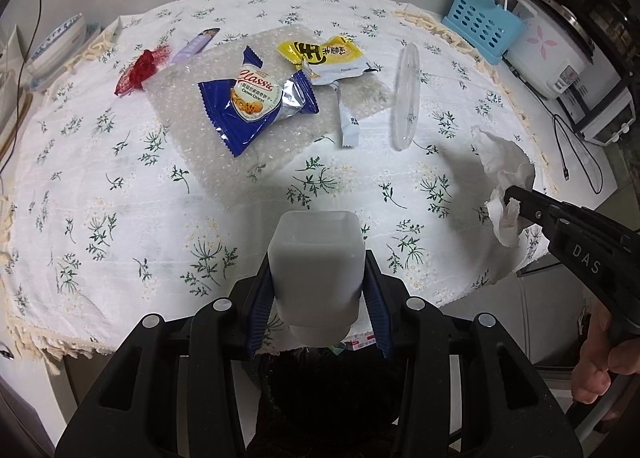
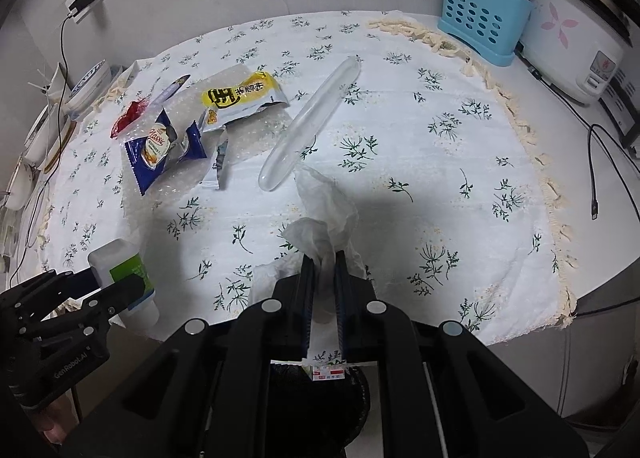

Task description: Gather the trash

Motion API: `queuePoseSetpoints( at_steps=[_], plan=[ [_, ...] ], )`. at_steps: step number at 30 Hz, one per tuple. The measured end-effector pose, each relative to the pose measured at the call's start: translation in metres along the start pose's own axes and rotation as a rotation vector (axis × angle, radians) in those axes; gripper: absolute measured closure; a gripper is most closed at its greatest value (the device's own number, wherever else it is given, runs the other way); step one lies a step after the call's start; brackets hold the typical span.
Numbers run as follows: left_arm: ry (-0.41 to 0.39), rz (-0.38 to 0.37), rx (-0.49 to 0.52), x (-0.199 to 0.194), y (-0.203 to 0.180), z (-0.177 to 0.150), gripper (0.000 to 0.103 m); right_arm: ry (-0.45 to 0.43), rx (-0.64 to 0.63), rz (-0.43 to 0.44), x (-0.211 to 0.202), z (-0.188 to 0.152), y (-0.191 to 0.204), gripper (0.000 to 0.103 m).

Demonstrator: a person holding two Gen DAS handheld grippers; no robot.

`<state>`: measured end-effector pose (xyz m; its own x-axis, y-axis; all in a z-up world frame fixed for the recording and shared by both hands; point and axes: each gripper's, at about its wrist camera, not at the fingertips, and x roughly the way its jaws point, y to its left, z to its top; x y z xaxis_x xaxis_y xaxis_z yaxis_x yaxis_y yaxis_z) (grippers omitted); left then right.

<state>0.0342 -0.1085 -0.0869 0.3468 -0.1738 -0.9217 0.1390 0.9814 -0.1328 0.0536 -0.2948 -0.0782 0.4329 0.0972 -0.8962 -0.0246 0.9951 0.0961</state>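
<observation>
My left gripper is shut on a white plastic bottle, held bottom-up near the table's front edge; the bottle shows a green label in the right wrist view. My right gripper is shut on a crumpled white tissue, which hangs above the cloth; the tissue appears at the right in the left wrist view. On the floral tablecloth lie a blue cookie wrapper, a yellow snack bag, a red wrapper and a clear plastic tube.
A bubble-wrap sheet lies under the wrappers. A blue utensil holder and a rice cooker stand at the back right. A dark bin with a small carton in it sits below the table's front edge. Cables trail at both sides.
</observation>
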Motion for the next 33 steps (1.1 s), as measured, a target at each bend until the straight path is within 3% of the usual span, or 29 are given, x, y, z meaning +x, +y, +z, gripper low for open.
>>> queuePoseSetpoints(
  at_steps=[33],
  plan=[
    [-0.052,0.009,-0.047,-0.041,-0.013,-0.050,0.062,-0.045,-0.073,0.068,-0.049,-0.051,0.019,0.094]
  ],
)
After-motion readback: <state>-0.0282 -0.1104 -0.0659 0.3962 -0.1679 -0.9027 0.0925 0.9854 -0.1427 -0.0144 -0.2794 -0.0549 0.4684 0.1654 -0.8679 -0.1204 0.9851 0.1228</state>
